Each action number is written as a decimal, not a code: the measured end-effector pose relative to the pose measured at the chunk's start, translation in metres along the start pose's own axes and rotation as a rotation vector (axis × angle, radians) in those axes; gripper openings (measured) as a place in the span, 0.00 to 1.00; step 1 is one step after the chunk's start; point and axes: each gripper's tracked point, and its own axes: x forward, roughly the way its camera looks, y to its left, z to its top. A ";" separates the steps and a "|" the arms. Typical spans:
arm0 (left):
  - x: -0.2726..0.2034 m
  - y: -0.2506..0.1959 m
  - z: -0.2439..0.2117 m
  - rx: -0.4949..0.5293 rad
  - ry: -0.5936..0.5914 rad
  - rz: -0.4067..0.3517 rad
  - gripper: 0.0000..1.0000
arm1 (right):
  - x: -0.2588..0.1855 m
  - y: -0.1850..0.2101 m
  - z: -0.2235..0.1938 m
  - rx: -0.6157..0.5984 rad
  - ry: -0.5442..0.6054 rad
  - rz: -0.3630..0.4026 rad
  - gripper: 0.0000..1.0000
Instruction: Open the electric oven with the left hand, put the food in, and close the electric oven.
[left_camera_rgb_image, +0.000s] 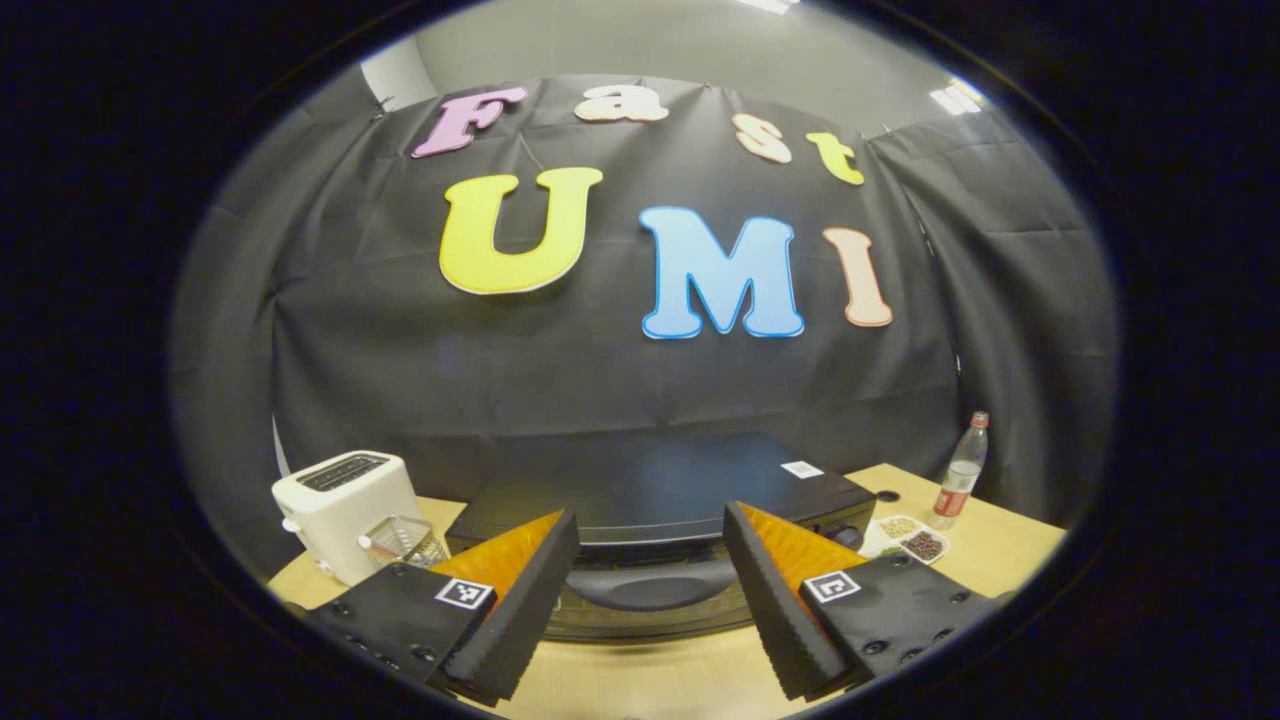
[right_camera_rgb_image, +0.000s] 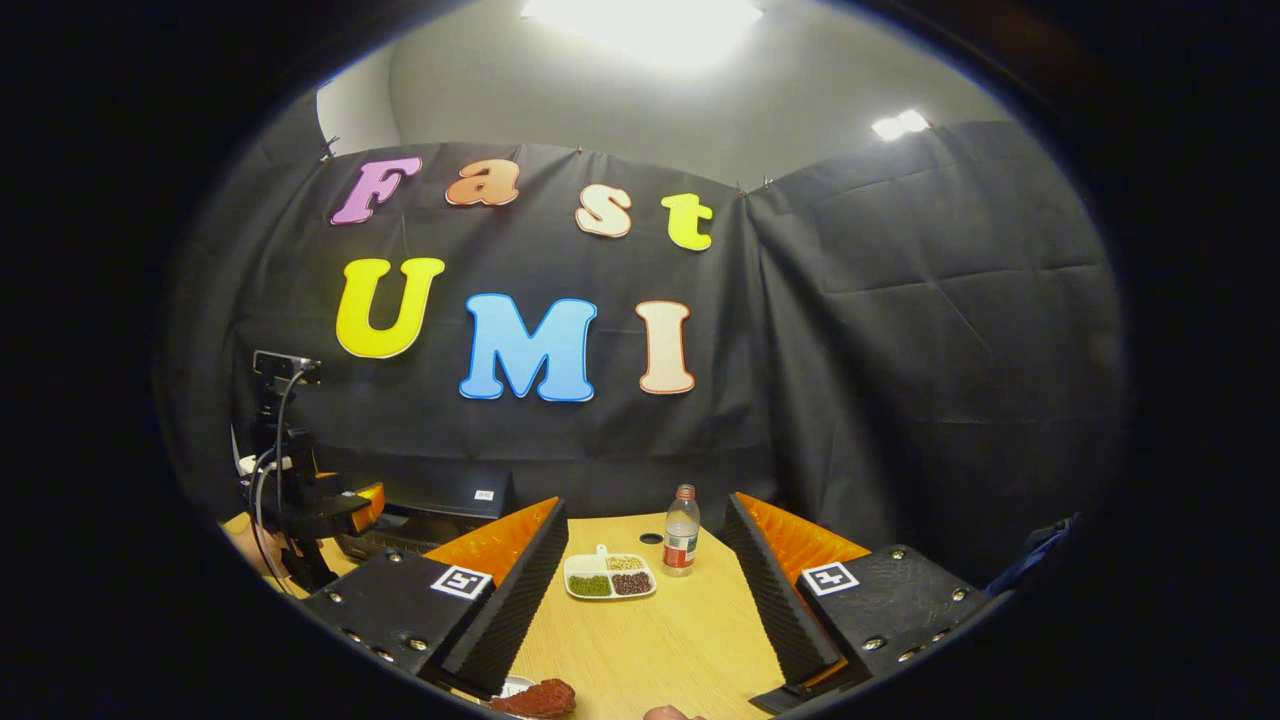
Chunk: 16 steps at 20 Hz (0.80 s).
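wooden table (left_camera_rgb_image: 640, 680) | toaster (left_camera_rgb_image: 345, 510) left of oven (left_camera_rgb_image: 660, 500) | bottle (left_camera_rgb_image: 962, 470) right

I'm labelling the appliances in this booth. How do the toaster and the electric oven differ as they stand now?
The toaster is white and stands tall and narrow; the electric oven is black, low and wide. The toaster has slots in its top, while the oven has a flat top and a handle on its front door, which is shut. The oven lies straight ahead of the open left gripper; the toaster stands off to one side. Both rest on the wooden table.
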 end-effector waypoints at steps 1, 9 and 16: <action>0.005 0.000 -0.005 0.011 0.007 0.001 0.97 | -0.001 -0.001 0.000 -0.006 0.002 -0.005 0.97; 0.021 -0.003 -0.033 0.053 0.046 0.027 0.97 | -0.006 -0.007 -0.005 -0.035 0.021 -0.019 0.97; 0.000 -0.007 -0.036 0.034 0.034 0.035 0.98 | -0.007 -0.009 0.001 -0.062 0.008 0.022 0.97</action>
